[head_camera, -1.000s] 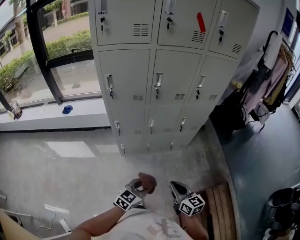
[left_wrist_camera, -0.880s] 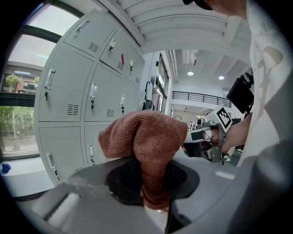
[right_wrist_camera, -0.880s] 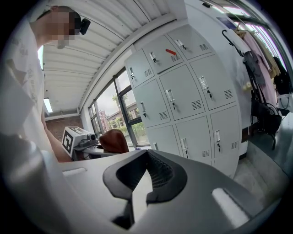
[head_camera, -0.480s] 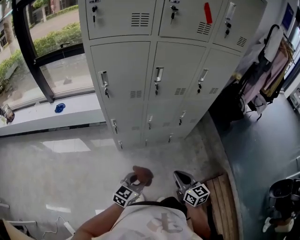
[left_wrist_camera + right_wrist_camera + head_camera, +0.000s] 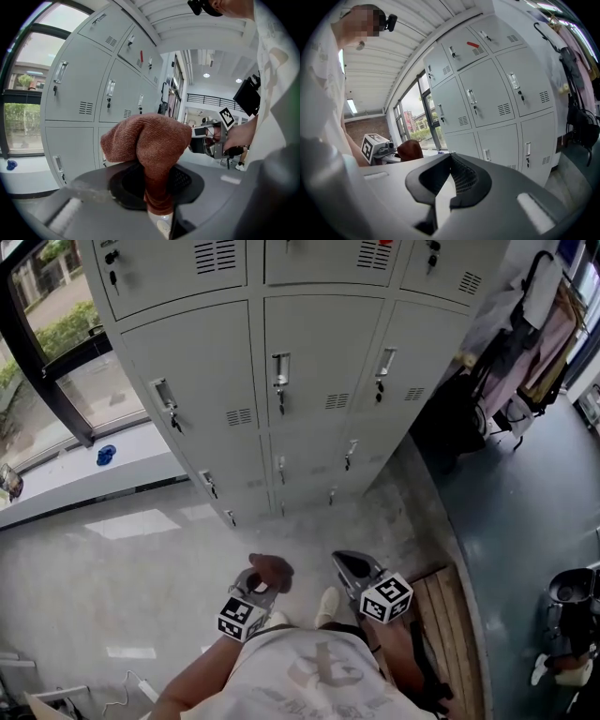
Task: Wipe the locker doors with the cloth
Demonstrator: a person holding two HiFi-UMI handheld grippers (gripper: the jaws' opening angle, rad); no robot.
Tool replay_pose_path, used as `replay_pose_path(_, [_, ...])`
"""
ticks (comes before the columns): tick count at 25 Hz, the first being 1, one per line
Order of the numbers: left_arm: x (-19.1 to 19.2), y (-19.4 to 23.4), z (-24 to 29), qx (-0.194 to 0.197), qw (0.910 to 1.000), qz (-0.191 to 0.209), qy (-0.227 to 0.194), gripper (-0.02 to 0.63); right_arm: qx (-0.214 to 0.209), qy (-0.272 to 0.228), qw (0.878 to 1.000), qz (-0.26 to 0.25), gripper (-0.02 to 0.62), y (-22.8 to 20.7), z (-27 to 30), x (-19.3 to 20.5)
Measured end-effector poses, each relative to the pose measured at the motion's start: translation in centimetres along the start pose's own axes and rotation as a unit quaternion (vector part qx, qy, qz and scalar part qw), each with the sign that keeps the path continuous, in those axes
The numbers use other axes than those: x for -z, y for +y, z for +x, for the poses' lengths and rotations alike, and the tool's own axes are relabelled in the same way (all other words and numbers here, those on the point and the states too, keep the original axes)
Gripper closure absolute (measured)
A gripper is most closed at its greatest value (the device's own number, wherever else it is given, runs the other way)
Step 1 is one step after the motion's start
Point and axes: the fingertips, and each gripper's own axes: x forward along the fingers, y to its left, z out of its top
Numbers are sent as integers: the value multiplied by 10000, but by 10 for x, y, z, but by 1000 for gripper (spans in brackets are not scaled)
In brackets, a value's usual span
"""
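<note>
Poking from left gripper (image 5: 157, 199), cloth (image 5: 151, 139).

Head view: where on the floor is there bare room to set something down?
The pale floor left of the lockers, below the window sill, is bare. It's crowded right of them, by the hung coats and bags.

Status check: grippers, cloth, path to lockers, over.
Left gripper shut on brown cloth. Right gripper shut, empty. Lockers ahead, not yet touched. Only floor between.
</note>
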Motion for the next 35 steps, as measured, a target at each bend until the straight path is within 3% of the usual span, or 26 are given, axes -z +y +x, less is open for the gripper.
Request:
replay_pose_path(15, [-63,-4,129,-414,9990,135,47,522,-781,-15,9969,-115,588,-109,3,-49])
replay_pose_path(23, [-59,1,156,-624,9976,-77,274,522,-926,17,9957,59,588,-143,12,-51])
replay_pose_path(29, [-61,28,168,-539,9980,-129,308,523,-817,80,9965,148,588,-156,35,-50])
replay_pose_path(35, [-82,66,205,-213,9997,-78,119,523,-321,21,9994,148,588,-181,50,-63])
